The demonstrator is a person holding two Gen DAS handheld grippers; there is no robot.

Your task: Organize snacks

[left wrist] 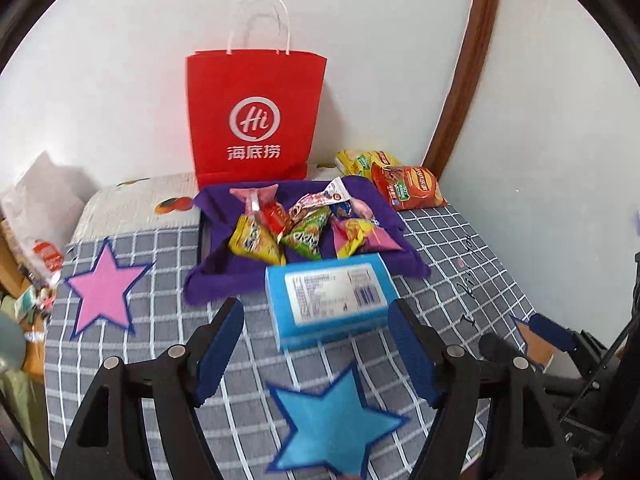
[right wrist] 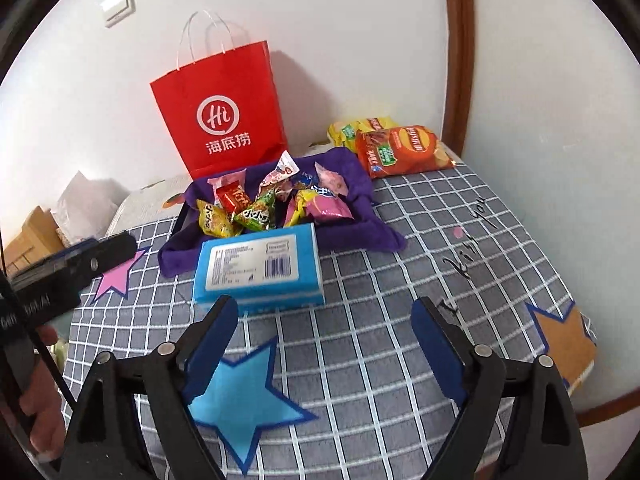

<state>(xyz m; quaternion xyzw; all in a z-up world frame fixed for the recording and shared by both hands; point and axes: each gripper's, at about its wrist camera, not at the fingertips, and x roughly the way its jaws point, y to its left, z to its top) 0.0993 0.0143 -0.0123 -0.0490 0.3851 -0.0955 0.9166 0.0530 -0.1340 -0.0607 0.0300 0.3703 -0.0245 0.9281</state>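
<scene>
A blue snack box lies label up on the checked cloth, just ahead of my left gripper, which is open with its pads clear of the box. Behind the box, a tray lined with purple cloth holds several small wrapped snacks. In the right wrist view the same blue box lies ahead and to the left of my right gripper, which is open and empty over bare cloth. An orange chip bag and a yellow one lie at the back right.
A red paper bag stands upright against the wall behind the tray. Felt stars lie on the cloth: pink at left, blue near me, orange at right. Boxes and clutter sit beyond the table's left edge.
</scene>
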